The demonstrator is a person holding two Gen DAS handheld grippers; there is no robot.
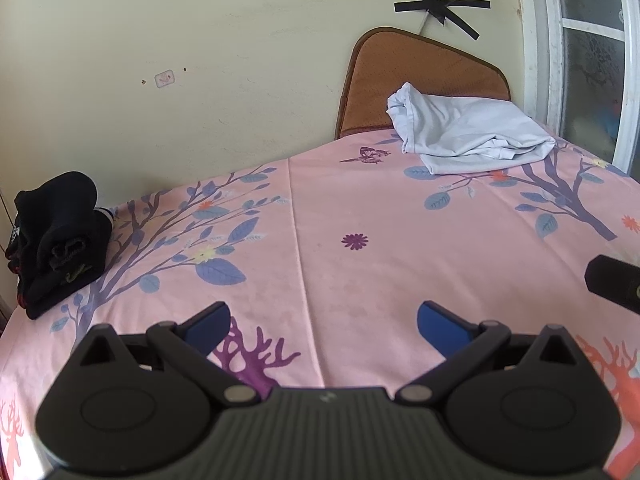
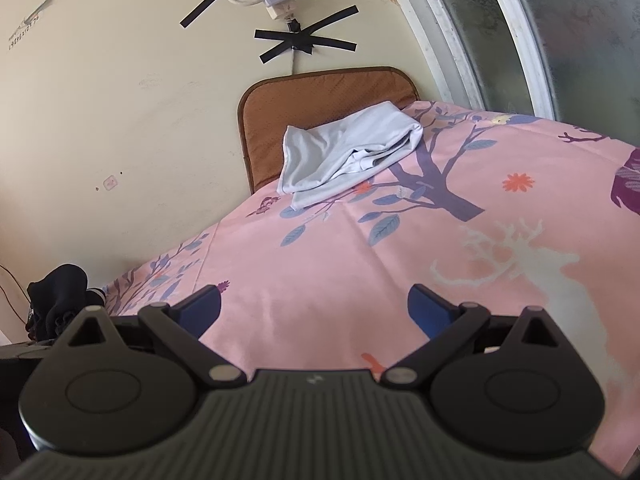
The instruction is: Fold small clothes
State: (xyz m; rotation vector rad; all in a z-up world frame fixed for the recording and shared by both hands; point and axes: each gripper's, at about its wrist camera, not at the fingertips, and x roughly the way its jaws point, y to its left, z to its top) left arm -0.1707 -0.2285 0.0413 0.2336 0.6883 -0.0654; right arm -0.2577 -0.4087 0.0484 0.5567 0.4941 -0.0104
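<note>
Left wrist view: the left gripper (image 1: 323, 326) hovers over the near part of a pink printed bedsheet (image 1: 360, 264), its blue-padded fingers (image 1: 208, 326) spread wide and holding nothing. A loosely folded pale blue garment (image 1: 464, 132) lies at the far right corner, partly on a brown mat (image 1: 400, 76) propped against the wall. A pile of black clothes (image 1: 56, 236) sits at the left edge. A dark part of the other tool (image 1: 614, 282) enters at right.

Right wrist view: the right gripper (image 2: 314, 312) hangs above the sheet (image 2: 328, 280), fingers (image 2: 430, 312) likewise spread and empty. The pale garment (image 2: 344, 152) lies at the far edge beside the mat (image 2: 316, 92); the black pile (image 2: 60, 296) shows at far left.
</note>
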